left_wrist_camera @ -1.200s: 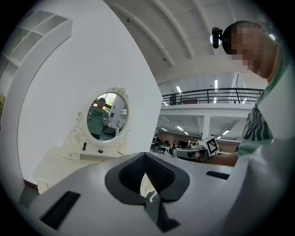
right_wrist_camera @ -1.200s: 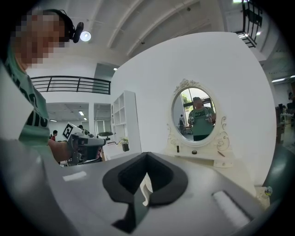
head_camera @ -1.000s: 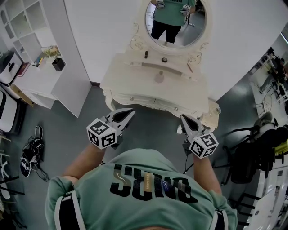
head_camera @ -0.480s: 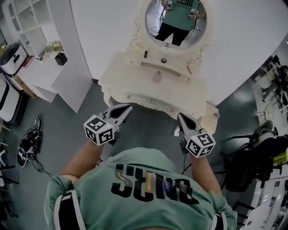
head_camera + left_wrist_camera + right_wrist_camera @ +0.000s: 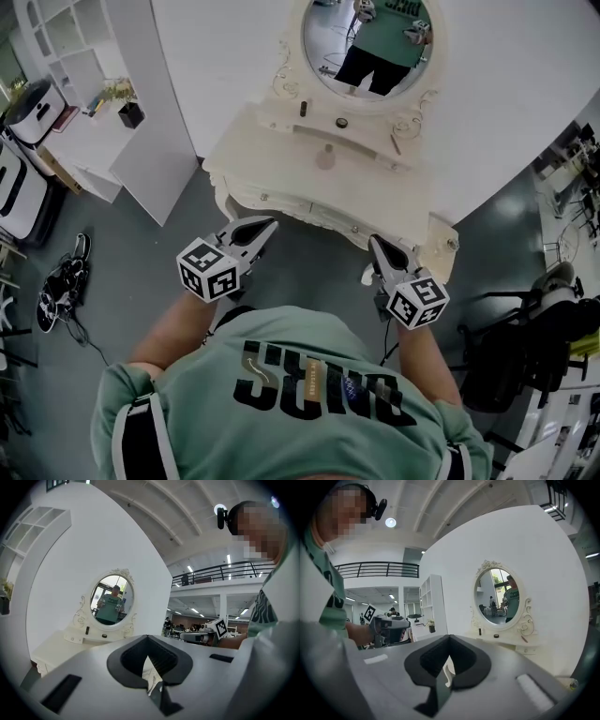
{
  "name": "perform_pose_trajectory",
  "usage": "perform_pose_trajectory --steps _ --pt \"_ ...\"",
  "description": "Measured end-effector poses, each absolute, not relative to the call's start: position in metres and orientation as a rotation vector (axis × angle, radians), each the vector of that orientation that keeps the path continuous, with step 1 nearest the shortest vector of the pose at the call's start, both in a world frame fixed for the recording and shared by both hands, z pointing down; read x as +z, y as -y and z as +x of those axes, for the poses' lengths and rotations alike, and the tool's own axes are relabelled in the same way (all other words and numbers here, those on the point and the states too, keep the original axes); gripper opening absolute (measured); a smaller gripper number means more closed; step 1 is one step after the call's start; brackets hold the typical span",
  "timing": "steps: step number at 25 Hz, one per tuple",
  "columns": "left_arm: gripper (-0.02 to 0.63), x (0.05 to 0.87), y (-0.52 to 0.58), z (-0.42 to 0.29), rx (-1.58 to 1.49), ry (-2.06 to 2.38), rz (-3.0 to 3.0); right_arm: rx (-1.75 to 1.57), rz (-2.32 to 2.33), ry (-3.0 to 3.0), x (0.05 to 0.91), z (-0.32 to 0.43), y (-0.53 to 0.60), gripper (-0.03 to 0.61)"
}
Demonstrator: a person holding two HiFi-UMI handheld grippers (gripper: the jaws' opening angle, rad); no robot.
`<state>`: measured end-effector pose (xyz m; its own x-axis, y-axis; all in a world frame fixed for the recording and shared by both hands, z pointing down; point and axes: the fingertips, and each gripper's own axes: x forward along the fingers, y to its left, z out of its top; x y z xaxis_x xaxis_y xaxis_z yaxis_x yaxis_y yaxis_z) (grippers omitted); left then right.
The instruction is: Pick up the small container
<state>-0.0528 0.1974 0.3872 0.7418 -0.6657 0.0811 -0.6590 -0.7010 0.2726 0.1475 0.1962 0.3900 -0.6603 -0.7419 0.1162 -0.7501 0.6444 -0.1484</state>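
A cream dressing table [image 5: 281, 178] with an oval mirror [image 5: 370, 42] stands ahead of me. On its raised shelf are a small dark round container [image 5: 341, 123], also in the left gripper view [image 5: 104, 636] and the right gripper view [image 5: 496, 635], and a slim dark bottle [image 5: 302, 108]. A small pale pink jar [image 5: 325, 157] sits on the tabletop. My left gripper [image 5: 267, 225] [image 5: 149, 660] and right gripper [image 5: 377, 243] [image 5: 447, 663] are both shut and empty. They are held level in front of the table's front edge, well short of the objects.
A thin stick [image 5: 395, 143] lies at the shelf's right end. A white shelf unit [image 5: 103, 141] with a potted plant [image 5: 127, 108] stands to the left. Shoes [image 5: 61, 281] lie on the grey floor at left. A dark chair [image 5: 511, 337] stands at right.
The person has stepped closer to the dressing table, carrying both grippers forward. The reflection in the mirror has shifted right. Both grippers stay shut.
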Motion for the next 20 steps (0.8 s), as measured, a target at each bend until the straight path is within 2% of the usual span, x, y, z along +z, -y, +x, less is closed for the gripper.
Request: perform_pose_trajectory --steps 8,20 --pt "0.002 0.405 -0.143 -0.076 -0.043 0.981 2.645 0.341 1.301 2.783 0.413 0.126 -0.144 0.008" --pt "0.002 0.398 0.044 -0.116 -0.002 0.664 2.743 0.347 1.502 2.743 0.399 0.065 0.01 0.008"
